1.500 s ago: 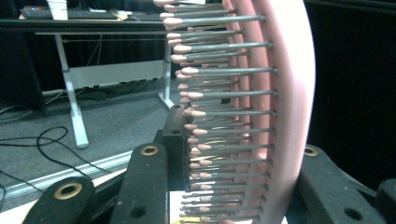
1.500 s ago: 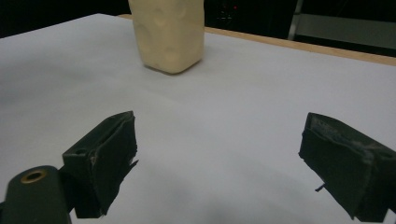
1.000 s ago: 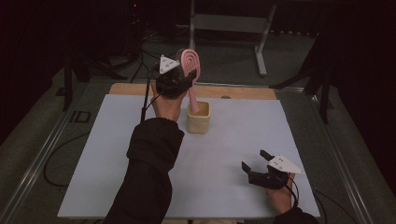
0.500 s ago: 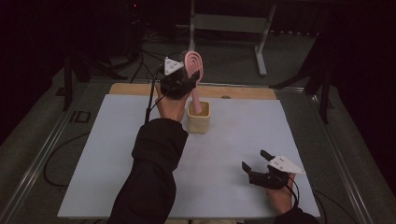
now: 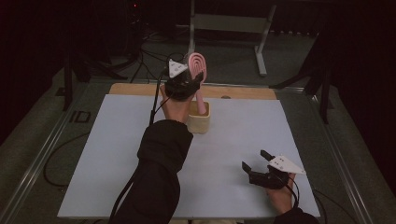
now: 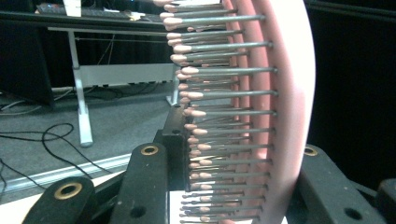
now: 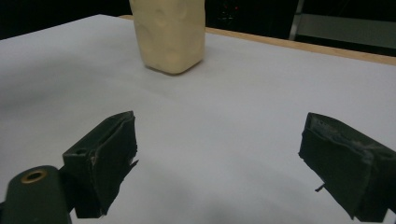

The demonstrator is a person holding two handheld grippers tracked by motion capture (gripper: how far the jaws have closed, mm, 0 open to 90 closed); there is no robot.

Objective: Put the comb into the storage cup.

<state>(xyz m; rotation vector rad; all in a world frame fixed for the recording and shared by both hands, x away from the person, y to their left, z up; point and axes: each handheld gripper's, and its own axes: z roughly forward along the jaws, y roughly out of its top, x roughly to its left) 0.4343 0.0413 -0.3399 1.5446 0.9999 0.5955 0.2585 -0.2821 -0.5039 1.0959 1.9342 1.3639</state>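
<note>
My left gripper (image 5: 195, 80), upper centre of the high view, is clamped on the brush (image 5: 198, 65) by its head. The brush stands nearly upright, handle pointing down into the cup (image 5: 200, 122) just below. My left forearm reaches far forward. My right gripper (image 5: 256, 164), lower right, rests wide open, empty.

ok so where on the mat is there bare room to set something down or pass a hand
The white mat is bare left of the sleeve, and across the right between the cream cup and the right gripper. It is crowded at the cup, where the left gripper holds the pink brush.
</note>
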